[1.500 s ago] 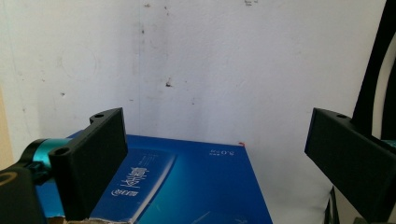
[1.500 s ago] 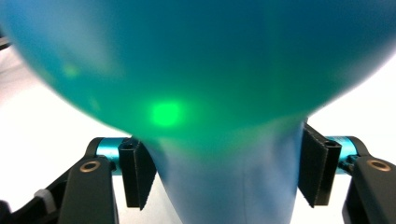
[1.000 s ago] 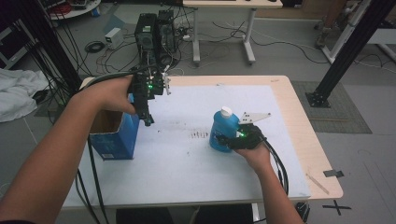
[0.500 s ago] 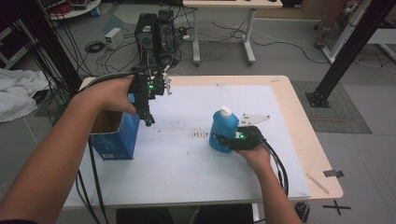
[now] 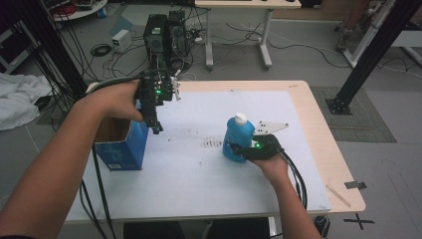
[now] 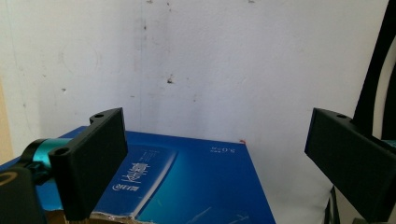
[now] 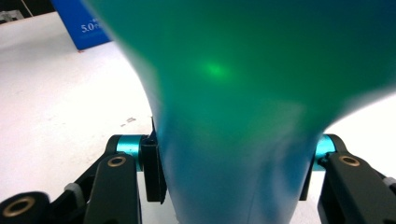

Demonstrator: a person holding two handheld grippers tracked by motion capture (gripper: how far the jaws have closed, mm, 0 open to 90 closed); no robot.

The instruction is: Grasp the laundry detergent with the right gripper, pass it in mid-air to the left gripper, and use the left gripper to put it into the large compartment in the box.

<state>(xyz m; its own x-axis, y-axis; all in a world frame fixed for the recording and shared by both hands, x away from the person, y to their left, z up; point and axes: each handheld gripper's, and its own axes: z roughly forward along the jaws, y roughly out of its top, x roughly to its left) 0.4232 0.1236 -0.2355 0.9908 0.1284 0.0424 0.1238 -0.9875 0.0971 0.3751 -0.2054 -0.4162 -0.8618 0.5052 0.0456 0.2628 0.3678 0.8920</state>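
Observation:
A blue bottle (image 5: 234,139) with a white cap stands upright on the white mat, right of the middle. My right gripper (image 5: 242,149) comes at it from the near right and is shut on its lower body. In the right gripper view the bottle (image 7: 233,93) sits between the two pads of the right gripper (image 7: 231,175). My left gripper (image 5: 156,128) hangs in the air over the right edge of an open blue cardboard box (image 5: 122,149), pointing down. In the left gripper view the left gripper (image 6: 217,140) is open with nothing between its jaws, above the box (image 6: 201,186).
The white mat (image 5: 199,184) covers most of a light wooden table (image 5: 331,154); a dark smudge (image 5: 213,143) marks the mat's middle. A thin stick (image 5: 338,195) lies near the table's front right corner. Cables trail off the front edge from both grippers.

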